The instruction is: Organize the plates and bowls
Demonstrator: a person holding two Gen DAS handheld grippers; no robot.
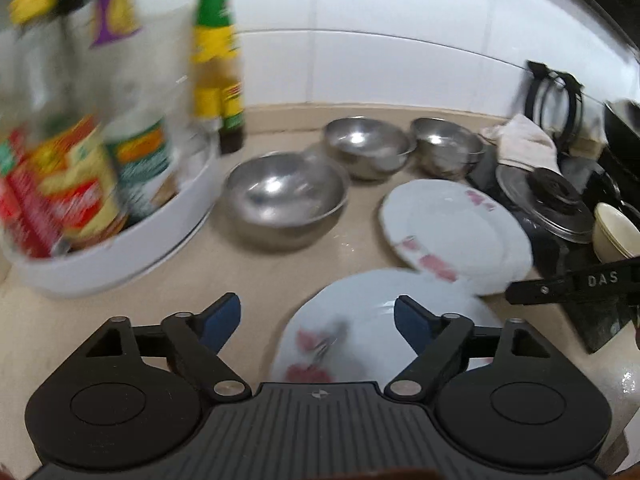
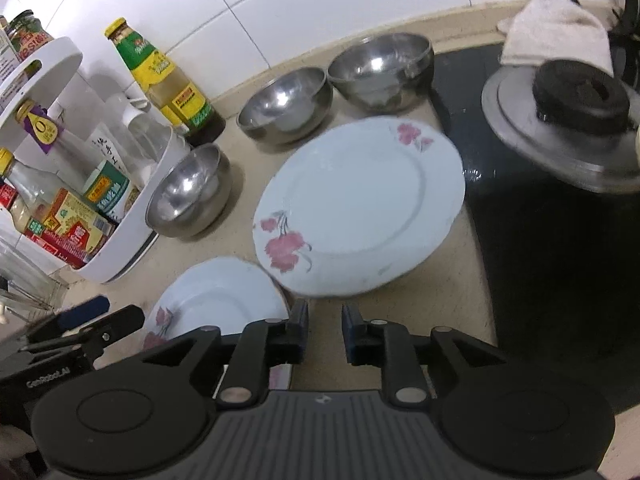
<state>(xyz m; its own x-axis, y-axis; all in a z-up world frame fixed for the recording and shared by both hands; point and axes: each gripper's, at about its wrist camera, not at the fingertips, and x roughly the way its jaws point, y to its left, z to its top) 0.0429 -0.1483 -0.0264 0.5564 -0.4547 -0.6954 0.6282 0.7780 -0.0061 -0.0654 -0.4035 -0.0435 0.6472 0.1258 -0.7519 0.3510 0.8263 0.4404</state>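
- The left gripper [image 1: 316,322] has its jaws spread wide with nothing between the blue pads; the small plate [image 1: 360,320] lies flat on the counter just under and ahead of it.
- The right gripper [image 2: 325,330] stands with its jaws a narrow gap apart, empty, just short of the near rim of the large plate [image 2: 360,208].
- The small plate's far rim tucks under the large plate's near-left rim, so the two overlap; both lie face up, their pink flower prints toward the grippers.
- Past the large plate sit two steel bowls [image 2: 286,102] side by side, mouths up; a third steel bowl [image 2: 188,190] stands ahead-left of the right gripper, touching the white turntable rack [image 2: 120,256].
- Bare beige counter [image 2: 460,320] lies right in front of the right gripper, ending at the edge of the dark cooktop [image 2: 540,260] to its right.
- A metal lid [image 2: 560,120] with a black knob rests on the cooktop, far right.
- Readable writing: "DAS" on the right gripper's finger in the left view, and "GenRobot.AI" on the left gripper's body in the right view; the green-and-yellow bottle [image 2: 168,80] label is too small to read.
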